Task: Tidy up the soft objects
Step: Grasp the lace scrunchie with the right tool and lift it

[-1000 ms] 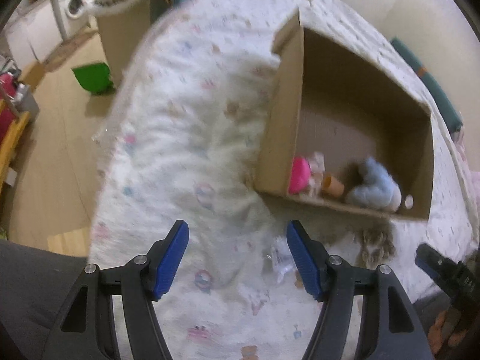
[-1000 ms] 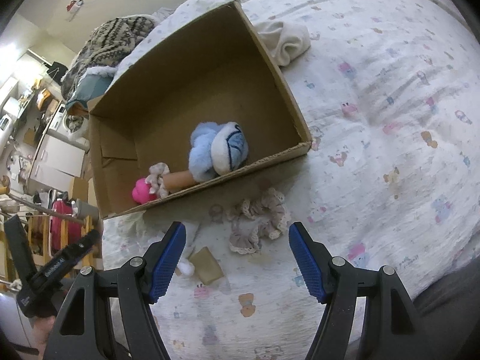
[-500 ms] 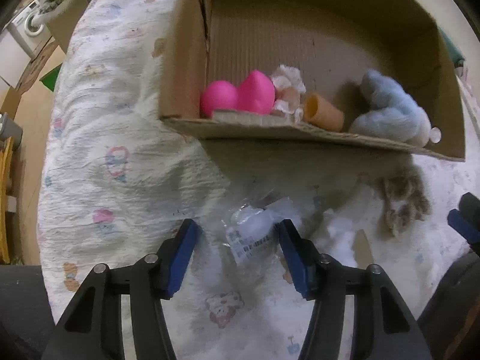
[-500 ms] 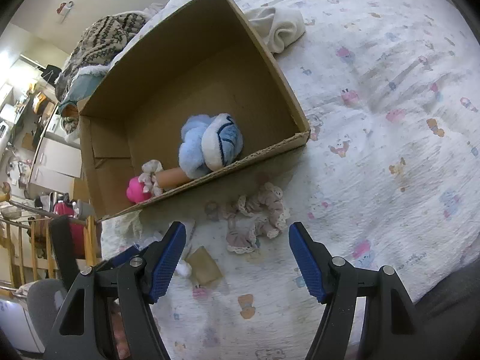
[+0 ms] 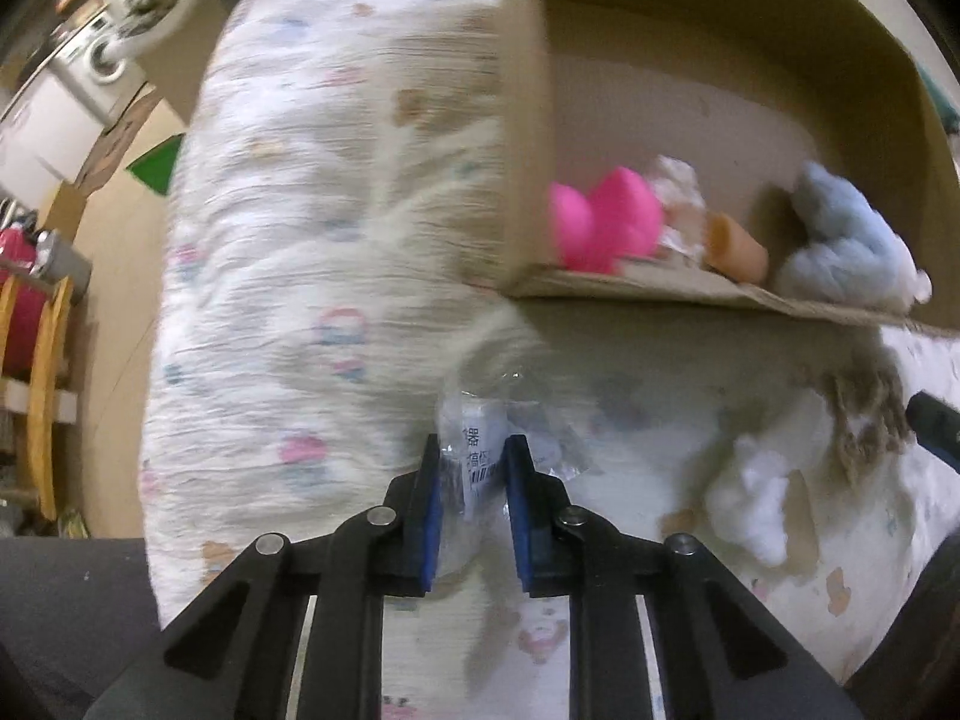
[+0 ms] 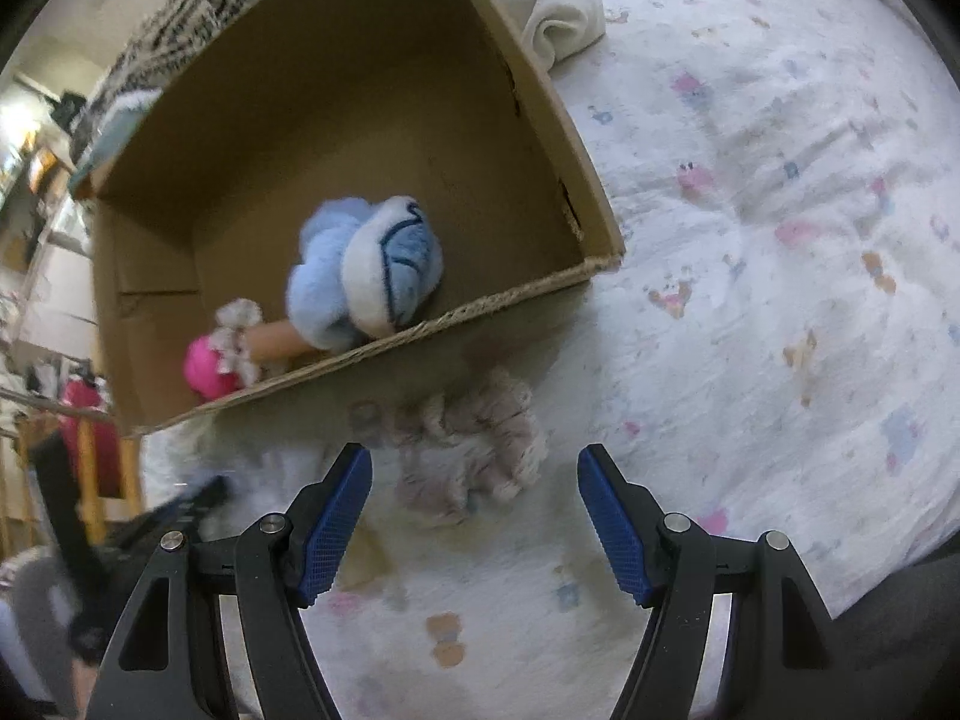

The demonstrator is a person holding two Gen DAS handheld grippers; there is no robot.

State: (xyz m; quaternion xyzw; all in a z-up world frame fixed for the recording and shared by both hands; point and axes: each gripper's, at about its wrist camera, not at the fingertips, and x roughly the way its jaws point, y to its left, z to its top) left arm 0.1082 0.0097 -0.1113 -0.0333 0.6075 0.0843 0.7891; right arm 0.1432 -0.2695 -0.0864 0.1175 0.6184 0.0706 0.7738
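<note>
My left gripper (image 5: 474, 468) is shut on a clear plastic packet (image 5: 480, 438) with a printed label, on the bed just in front of the cardboard box (image 5: 522, 120). The box holds a pink toy (image 5: 606, 222), an orange piece (image 5: 735, 246) and a blue plush (image 5: 846, 246); the plush also shows in the right wrist view (image 6: 366, 270). My right gripper (image 6: 474, 498) is open, its fingers either side of a beige frilly scrunchie (image 6: 474, 444) lying before the box (image 6: 540, 114). A white fluffy tuft (image 5: 750, 498) lies on the bed.
A patterned white bedsheet (image 6: 780, 240) covers the bed. A folded cream cloth (image 6: 558, 12) lies beyond the box's far corner. A knitted blanket (image 6: 180, 18) is piled behind the box. The floor with a washing machine (image 5: 90, 66) lies to the left of the bed.
My left gripper has closed on the plastic packet. My right gripper has moved forward and down, so the scrunchie now sits between its open fingers.
</note>
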